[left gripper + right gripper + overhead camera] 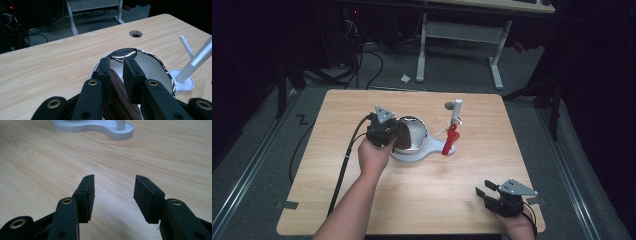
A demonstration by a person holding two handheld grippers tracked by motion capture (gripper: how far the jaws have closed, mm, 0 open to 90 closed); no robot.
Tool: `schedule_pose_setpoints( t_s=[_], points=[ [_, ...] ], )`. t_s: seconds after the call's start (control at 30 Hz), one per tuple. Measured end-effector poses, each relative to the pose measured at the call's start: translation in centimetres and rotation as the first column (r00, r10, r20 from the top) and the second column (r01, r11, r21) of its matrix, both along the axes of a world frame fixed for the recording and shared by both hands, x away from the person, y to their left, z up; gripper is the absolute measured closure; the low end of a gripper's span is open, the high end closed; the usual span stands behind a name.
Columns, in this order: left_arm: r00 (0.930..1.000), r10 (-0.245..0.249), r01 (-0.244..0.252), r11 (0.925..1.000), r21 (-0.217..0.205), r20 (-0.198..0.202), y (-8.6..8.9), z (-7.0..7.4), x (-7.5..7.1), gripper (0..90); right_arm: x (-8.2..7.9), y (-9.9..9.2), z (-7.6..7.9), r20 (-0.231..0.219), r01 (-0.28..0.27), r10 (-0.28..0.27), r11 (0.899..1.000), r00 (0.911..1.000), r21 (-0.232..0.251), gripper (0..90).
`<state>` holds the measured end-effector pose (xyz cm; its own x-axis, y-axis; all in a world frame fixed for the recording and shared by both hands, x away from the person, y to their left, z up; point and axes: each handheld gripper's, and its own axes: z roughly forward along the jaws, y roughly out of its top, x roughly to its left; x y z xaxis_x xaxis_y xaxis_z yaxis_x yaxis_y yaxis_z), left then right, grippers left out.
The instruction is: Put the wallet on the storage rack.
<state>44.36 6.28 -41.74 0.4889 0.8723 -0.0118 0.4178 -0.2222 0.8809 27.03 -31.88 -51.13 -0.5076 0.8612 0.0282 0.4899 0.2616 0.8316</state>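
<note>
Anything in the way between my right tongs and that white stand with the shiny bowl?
Nothing visible. Bare table runs from the right tongs to the white stand. The left tongs sit at the left side of the bowl, out of that path.

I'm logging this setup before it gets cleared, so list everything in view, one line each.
Table: one, light wood, centre of the high view, with a round hole near its far edge.
White base: one, flat, at mid-table.
Shiny bowl: one, mirror-like outside, white inside, on the base.
Brown handle: one, dark brown, at the bowl's rim between the left gripper's jaws.
White post: one, upright at the base's right end.
Red clip: one, leaning at the post.
Desk frame: one, white, beyond the table.
Left gripper: black, at the bowl, jaws slightly apart around the handle.
Right gripper: black, near the table's right corner, open, nothing between.
</note>
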Motion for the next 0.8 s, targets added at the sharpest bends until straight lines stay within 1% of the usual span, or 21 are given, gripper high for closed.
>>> schedule_pose_setpoints(
  t_s=[0.13,0.27,0.43,0.63,0.8],
  points=[
    [0.9999,-0.007,0.007,0.9999,-0.007,0.012,0.2,0.2,-0.3,70.6,0.0,0.0,0.0,-0.004,0.002,-0.002,1.0,1.0,0.003,51.8],
    [0.9999,-0.005,0.006,0.9996,-0.027,0.015,0.7,0.3,-0.5,65.0,0.0,0.1,0.0,-0.001,0.0,0.0,1.0,1.0,-0.001,51.8],
    [0.9996,-0.015,0.016,0.9994,-0.032,0.022,1.3,0.4,-0.9,60.4,0.0,0.2,0.0,-0.003,-0.001,0.001,1.0,1.0,-0.002,51.8],
    [0.9992,-0.033,0.034,0.9983,-0.047,0.025,2.4,0.3,-1.8,54.3,0.0,0.1,-0.1,-0.006,0.001,-0.001,1.0,1.0,-0.004,51.8],
    [0.9987,-0.046,0.047,0.9975,-0.053,0.021,3.6,0.1,-2.9,51.9,0.1,0.1,-0.2,-0.008,0.002,-0.002,1.0,1.0,-0.005,51.7]
  ],
)
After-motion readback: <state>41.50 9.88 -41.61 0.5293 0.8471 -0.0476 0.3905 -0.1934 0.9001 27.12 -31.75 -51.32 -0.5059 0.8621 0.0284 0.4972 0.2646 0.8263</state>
